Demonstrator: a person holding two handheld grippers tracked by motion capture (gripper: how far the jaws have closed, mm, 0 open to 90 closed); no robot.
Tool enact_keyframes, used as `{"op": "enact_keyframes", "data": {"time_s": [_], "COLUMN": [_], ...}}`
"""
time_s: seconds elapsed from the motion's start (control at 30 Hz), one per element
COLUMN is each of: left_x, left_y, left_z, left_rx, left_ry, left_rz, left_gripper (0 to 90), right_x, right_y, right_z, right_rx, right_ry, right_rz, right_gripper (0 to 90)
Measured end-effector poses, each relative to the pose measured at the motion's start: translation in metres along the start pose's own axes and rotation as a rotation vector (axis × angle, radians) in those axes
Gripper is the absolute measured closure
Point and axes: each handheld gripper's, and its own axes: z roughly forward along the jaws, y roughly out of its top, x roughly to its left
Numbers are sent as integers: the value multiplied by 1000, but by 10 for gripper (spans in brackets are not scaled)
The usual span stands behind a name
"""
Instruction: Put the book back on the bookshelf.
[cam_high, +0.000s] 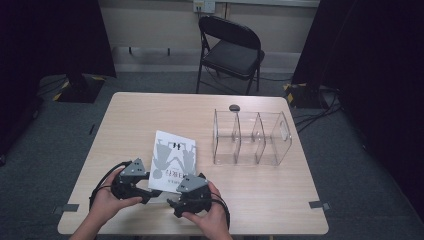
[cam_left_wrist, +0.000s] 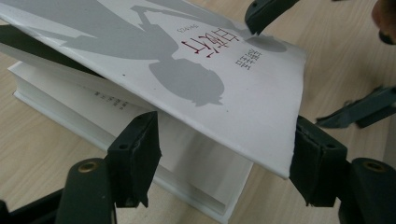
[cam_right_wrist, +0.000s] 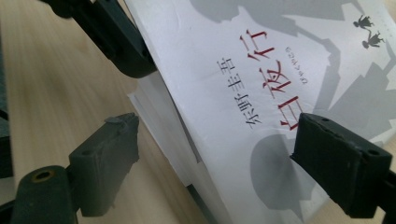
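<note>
A white book (cam_high: 172, 155) with grey silhouettes and red title lettering lies on the table's near middle. In the left gripper view its front cover (cam_left_wrist: 201, 70) is lifted off the page block (cam_left_wrist: 187, 172), and my left gripper (cam_left_wrist: 224, 140) stands open, its jaws straddling the cover's raised corner. My left gripper (cam_high: 149, 187) sits at the book's near left corner. My right gripper (cam_high: 172, 197) sits at the near right and is open (cam_right_wrist: 217, 128), with one jaw over the cover (cam_right_wrist: 261, 60) and the other over bare table.
A clear acrylic organiser (cam_high: 252, 137) with three compartments stands to the right of the book. A small dark object (cam_high: 234, 107) lies behind it. A black folding chair (cam_high: 230, 50) stands beyond the wooden table (cam_high: 125, 125). The other gripper's jaws cross each gripper view.
</note>
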Motion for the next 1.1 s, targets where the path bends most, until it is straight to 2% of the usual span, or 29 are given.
{"op": "enact_keyframes", "data": {"time_s": [0.1,0.17,0.4,0.57,0.67,0.73,0.8,0.87,0.9,1.0,1.1], "left_x": [-1,-1,-2,-3,-3,-3,-3,-4,-4,0,4], "left_y": [2,2,3,2,2,1,0,-2,-4,-9,-16], "left_z": [0,-1,-1,0,-1,0,1,2,3,4,6], "left_rx": [-1,8,16,17,24,18,35,43,46,36,8], "left_ry": [0,6,12,17,21,22,34,49,51,40,35], "left_rz": [3,19,25,27,29,27,39,53,47,31,27], "left_gripper": [317,317,319,323,323,325,327,327,327,337,354], "right_x": [4,5,8,7,8,8,8,7,7,8,14], "right_y": [-3,-3,0,-1,-1,-2,-3,-3,-3,2,6], "right_z": [5,7,15,22,25,25,25,24,24,22,21], "right_rx": [-21,-29,0,-3,-4,-9,-13,-20,-18,1,32], "right_ry": [-34,-54,-123,-182,-203,-207,-211,-198,-194,-182,-200], "right_rz": [-9,-7,-36,-40,-72,-94,-105,-104,-106,-148,-205], "right_gripper": [132,131,126,126,138,153,170,195,209,276,346]}}
